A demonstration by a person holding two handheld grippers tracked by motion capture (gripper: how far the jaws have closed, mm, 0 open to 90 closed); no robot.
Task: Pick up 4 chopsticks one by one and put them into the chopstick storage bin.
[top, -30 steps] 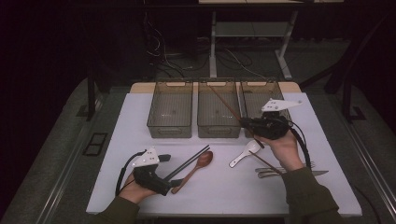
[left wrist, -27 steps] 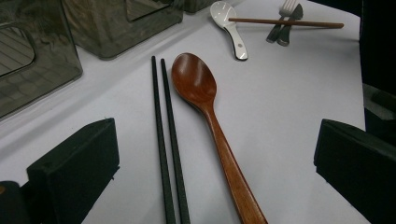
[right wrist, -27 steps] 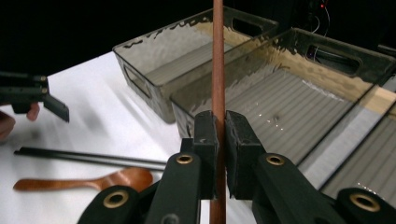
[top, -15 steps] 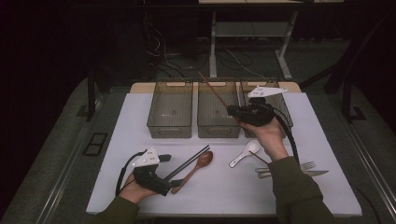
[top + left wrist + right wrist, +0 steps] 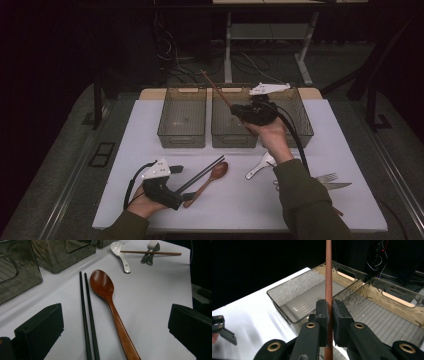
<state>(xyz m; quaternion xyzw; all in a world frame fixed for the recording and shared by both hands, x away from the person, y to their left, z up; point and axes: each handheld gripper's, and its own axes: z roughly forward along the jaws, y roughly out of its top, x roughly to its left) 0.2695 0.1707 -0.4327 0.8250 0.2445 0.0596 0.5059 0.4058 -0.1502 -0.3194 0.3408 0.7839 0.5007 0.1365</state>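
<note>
My right gripper (image 5: 239, 111) hangs above the middle bin (image 5: 220, 140), shut on a brown chopstick (image 5: 216, 89) that slants up and to the left. In the right gripper view the pads (image 5: 322, 312) pinch the chopstick (image 5: 328, 270) upright in front of two bins (image 5: 294, 290). My left gripper (image 5: 182, 183) rests on the table at the front left, open. Between its jaws lie a pair of black chopsticks (image 5: 86, 315) and a wooden spoon (image 5: 110, 300). A second brown chopstick (image 5: 150, 252) lies across a white spoon (image 5: 120, 252).
Three clear bins stand in a row at the back: left (image 5: 181, 137), middle, right (image 5: 300, 125). A white spoon (image 5: 260, 165), a fork (image 5: 327, 176) and a knife (image 5: 337, 186) lie at the front right, beside the right forearm. The table's front edge is close to both arms.
My right gripper has lifted the brown chopstick from the table's right side and carried it back and left, over the middle bin. The left gripper has stayed still.
</note>
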